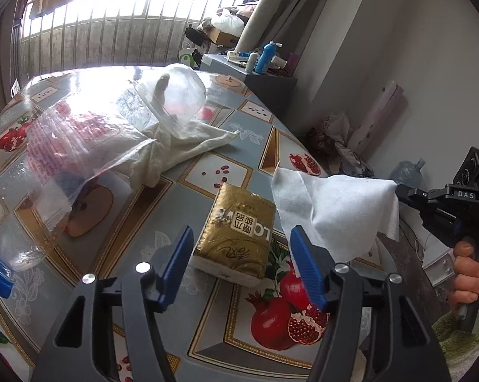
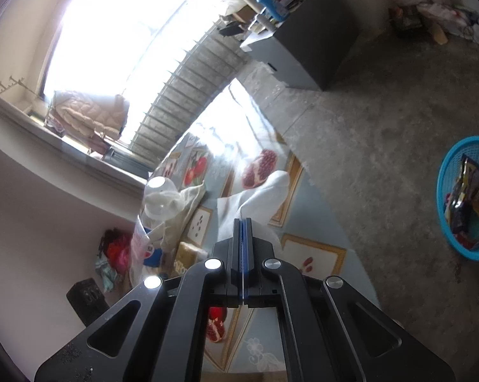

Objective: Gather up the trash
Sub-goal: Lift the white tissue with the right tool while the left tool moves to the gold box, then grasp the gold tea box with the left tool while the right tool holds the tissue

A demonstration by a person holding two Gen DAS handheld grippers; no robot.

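The right gripper [image 2: 242,222] has its jaws clamped on a white tissue [image 1: 335,210], which hangs free above the right edge of the table [image 1: 239,133]. The left gripper [image 1: 239,261] has open jaws with nothing between them, hovering just short of a gold tissue pack [image 1: 236,232]. The step in hand looks like carrying the tissue off to be binned. The blue basket [image 2: 446,172] on the floor, far right and well apart from the table, already holds wrappers. Next, the right hand likely swings over it and lets go.
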